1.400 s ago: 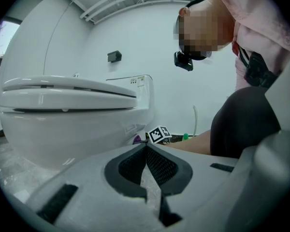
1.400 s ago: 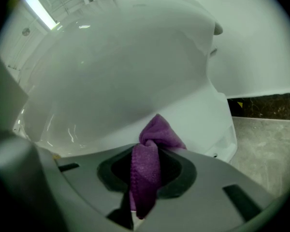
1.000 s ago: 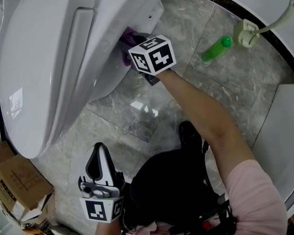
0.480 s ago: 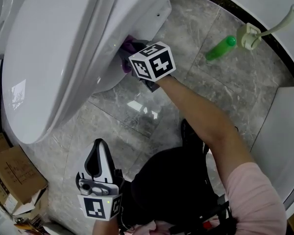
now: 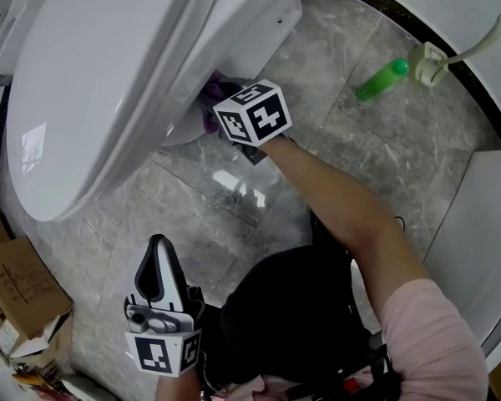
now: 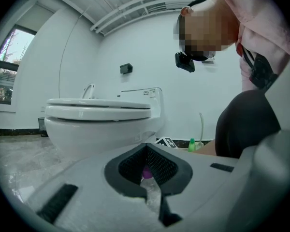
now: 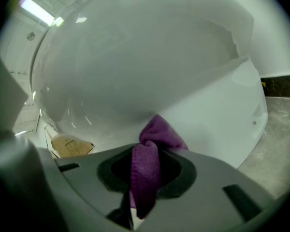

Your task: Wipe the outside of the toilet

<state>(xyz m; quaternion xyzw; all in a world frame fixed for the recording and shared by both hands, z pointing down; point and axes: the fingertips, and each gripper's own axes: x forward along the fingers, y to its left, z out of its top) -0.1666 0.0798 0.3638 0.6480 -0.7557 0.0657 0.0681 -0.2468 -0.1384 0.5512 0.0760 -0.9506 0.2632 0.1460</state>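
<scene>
Where toilet bowl (image 7: 135,71) curves inward, right gripper (image 7: 147,164) presses purple cloth (image 7: 158,133).

Right arm (image 5: 342,215) outstretched, right claw (image 7: 146,152) clamped on purple cloth (image 7: 158,129); left claw (image 5: 157,253) closed, held low.

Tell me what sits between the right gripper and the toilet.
A purple cloth, clamped in the right gripper and pressed on the toilet; right gripper view shows it.

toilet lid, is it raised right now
No, the toilet lid lies flat and closed in the left gripper view.
</scene>
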